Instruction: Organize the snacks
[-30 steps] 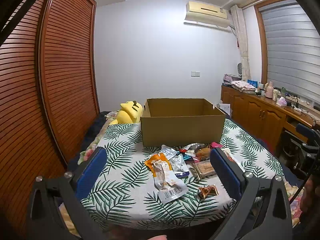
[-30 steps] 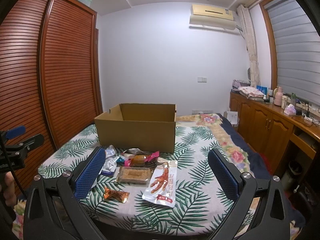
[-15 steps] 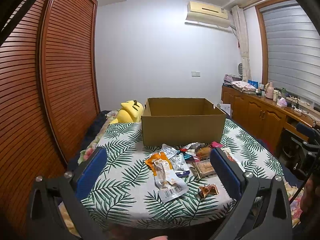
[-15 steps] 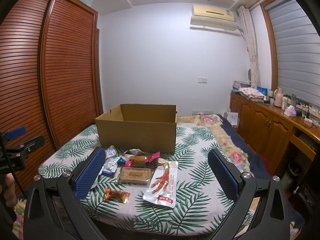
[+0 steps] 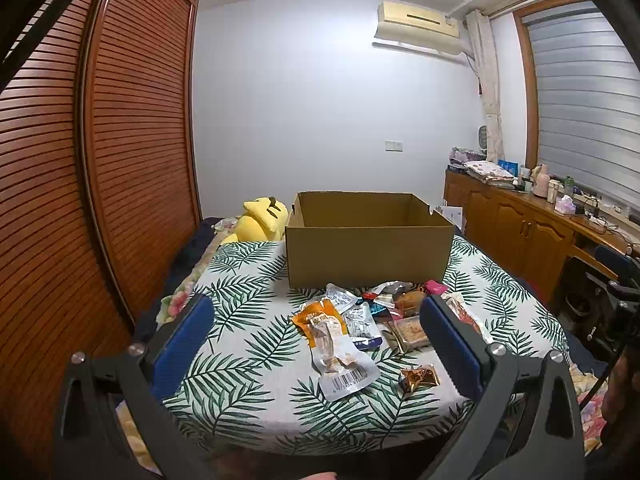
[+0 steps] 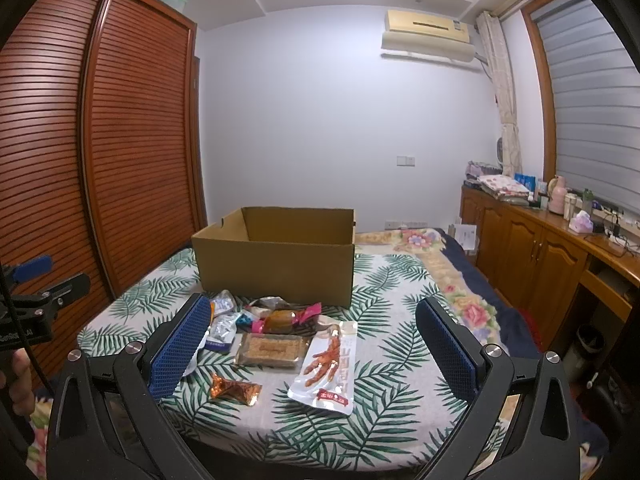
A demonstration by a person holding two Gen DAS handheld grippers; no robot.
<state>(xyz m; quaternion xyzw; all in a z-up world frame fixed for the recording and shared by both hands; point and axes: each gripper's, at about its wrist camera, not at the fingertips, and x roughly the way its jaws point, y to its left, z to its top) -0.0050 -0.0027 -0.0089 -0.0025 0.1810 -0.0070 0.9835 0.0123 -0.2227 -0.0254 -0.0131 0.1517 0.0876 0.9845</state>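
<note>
Cardboard: brown box (image 5: 366, 240) open at the top, sits at the far side of my bench (image 5: 240, 360); no snack visible inside from either view.
Cloth: white with green palm leaves, covers the bench top.
Snacks: loose pile (image 5: 372, 312) on the cloth just in front of the box, none touching my hand-held grippers.
Barcode pouch (image 5: 344, 364): clear, lies flat nearest the left camera, overlapping an orange packet (image 5: 310, 314).
Chicken foot pouch (image 6: 330, 364): flat, on the right edge of the pile.
Biscuit tray (image 6: 272, 350): clear wrap, just left of the chicken foot pouch, touching it.
Gold candy (image 6: 236, 390): alone on the near side, apart from the tray.
Pink-ended sausage (image 6: 286, 318): between the tray and the box.
Left hand-held gripper (image 5: 316, 340): I see fingers spread wide, holding nothing, hovering above the near bench edge.
Right hand-held gripper (image 6: 314, 346): fingers wide apart too, empty, above the pile.
Plush toy (image 5: 262, 220): yellow, on the bed left of the box.
Wardrobe (image 5: 100, 160): slatted wood doors on the left.
</note>
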